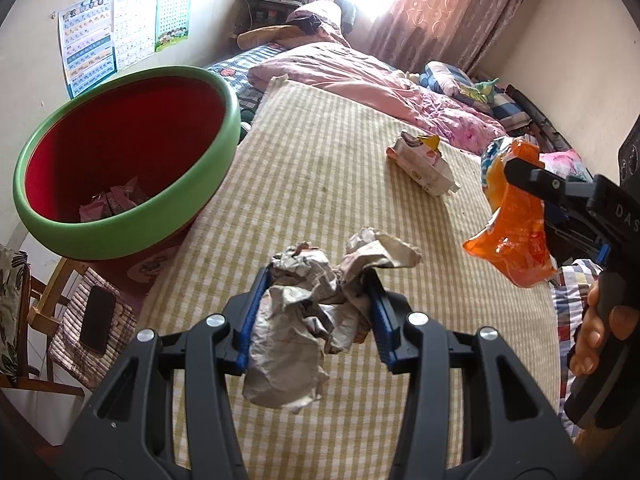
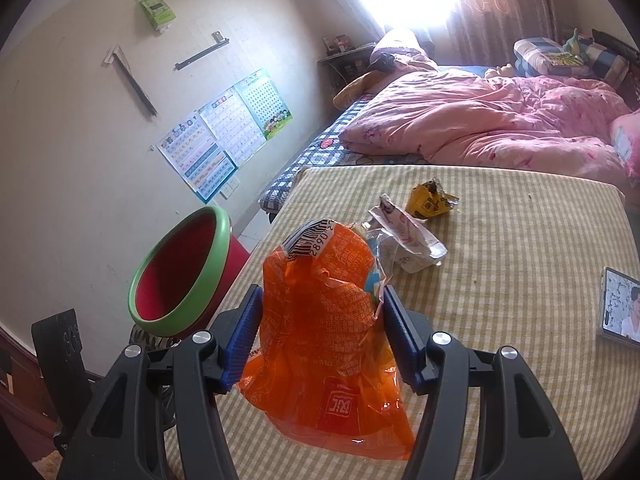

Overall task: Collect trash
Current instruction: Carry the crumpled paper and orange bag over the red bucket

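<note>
Gripping a crumpled wad of paper (image 1: pixel 312 320), the left gripper (image 1: pixel 318 296) has its blue ribbed pads (image 1: pixel 256 312) pressed against both sides of the wad, which hangs lifted off the cloth below. Right gripper (image 2: pixel 320 320) clenched on an orange plastic snack bag (image 2: pixel 332 340), pads on either flank, bag dangling between the fingers; seen from the left wrist view that same bag (image 1: pixel 512 224) hangs from the black fingers at right, clear of the surface. Paper is grey-white, heavily creased, printed like newspaper. Bag is glossy, translucent orange, wrinkled, white print and a barcode near the top.

More trash left lying near mid-cloth: a white torn wrapper (image 2: pixel 408 240) and a small yellow crumpled wrapper (image 2: pixel 430 198) just beside it, both well ahead of the grippers. Bin (image 1: pixel 120 168) is a round tub, green rim, red inside, standing at the left edge of the table with some pinkish wrappers in its bottom; left gripper is near it, not over it.

Surface is a table covered in a yellow-and-white checked cloth (image 1: pixel 340 160). A phone (image 2: pixel 620 308) lies on the cloth at right, screen lit. Behind: bed with pink quilt (image 2: pixel 480 120), pillows, patterned curtain (image 1: pixel 448 8), bright window, charts taped on the wall (image 1: pixel 120 28). A second dark phone (image 1: pixel 98 318) rests on a striped chair cushion at left.
</note>
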`<action>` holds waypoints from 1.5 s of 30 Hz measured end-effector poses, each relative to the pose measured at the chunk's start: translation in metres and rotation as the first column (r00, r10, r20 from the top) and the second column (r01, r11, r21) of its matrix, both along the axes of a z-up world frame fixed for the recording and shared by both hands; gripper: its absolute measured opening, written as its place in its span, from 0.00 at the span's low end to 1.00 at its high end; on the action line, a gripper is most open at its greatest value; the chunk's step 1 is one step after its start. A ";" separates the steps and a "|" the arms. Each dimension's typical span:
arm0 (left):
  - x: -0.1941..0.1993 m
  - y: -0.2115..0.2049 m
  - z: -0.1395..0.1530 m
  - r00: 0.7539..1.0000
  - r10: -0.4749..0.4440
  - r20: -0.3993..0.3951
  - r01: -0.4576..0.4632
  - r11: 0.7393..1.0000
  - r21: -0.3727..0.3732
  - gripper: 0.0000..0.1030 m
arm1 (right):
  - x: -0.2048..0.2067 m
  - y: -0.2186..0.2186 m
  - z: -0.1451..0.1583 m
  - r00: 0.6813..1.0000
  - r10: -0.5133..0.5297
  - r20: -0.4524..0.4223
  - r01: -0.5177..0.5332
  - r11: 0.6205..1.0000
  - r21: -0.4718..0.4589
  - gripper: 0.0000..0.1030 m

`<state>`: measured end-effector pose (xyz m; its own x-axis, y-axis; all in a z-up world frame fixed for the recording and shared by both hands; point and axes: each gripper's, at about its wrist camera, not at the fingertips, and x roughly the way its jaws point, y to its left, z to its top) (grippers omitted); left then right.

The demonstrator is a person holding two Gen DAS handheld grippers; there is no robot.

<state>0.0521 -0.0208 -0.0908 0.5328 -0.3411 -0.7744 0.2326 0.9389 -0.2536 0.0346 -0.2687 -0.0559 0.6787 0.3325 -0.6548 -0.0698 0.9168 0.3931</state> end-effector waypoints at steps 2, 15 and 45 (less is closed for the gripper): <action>0.000 0.004 0.001 1.000 0.002 0.003 -0.002 1.000 -0.003 0.43 | 0.001 0.005 0.000 1.000 0.006 0.002 -0.006 1.000 -0.005 0.56; 0.007 0.032 0.007 1.000 0.007 0.015 -0.006 1.000 -0.020 0.43 | 0.012 0.040 0.000 1.000 0.025 -0.002 -0.025 1.000 -0.018 0.56; 0.076 0.154 0.027 0.993 0.060 0.105 -0.057 0.998 -0.034 0.43 | 0.061 0.157 -0.002 0.997 0.070 -0.043 -0.068 0.997 0.034 0.57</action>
